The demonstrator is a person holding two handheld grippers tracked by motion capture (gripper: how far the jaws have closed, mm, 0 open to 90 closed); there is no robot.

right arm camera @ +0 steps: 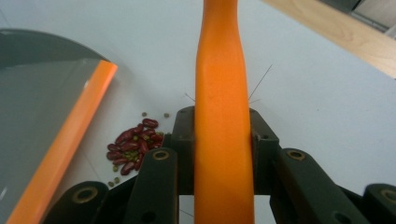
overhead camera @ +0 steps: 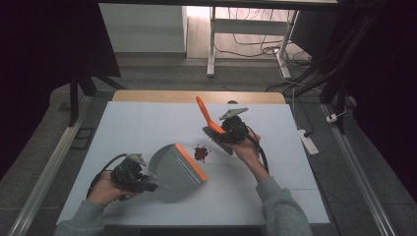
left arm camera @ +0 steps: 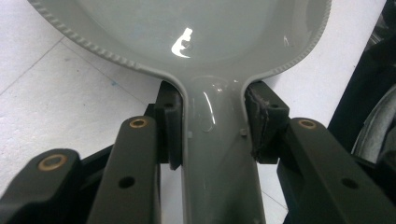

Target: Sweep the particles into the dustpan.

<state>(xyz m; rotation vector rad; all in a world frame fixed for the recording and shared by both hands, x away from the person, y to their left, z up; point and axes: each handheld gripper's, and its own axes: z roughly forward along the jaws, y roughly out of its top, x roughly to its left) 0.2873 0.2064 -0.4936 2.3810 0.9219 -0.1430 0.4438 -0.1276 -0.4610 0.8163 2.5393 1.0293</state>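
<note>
Left gripper (overhead camera: 147, 186) fingers clamp the dustpan (overhead camera: 177, 166) handle; right gripper (overhead camera: 223, 133) fingers grip the orange brush (overhead camera: 209, 118), apparently just beyond the beans (overhead camera: 200, 153) from the dustpan's lip.

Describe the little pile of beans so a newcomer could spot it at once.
Start at the white table top and find the grey dustpan held by the left gripper. Just past its orange lip, toward the brush in the right gripper, lies the pile of beans. It is the one loose cluster on the table: dark red beans mixed with a few smaller greenish ones.
</note>
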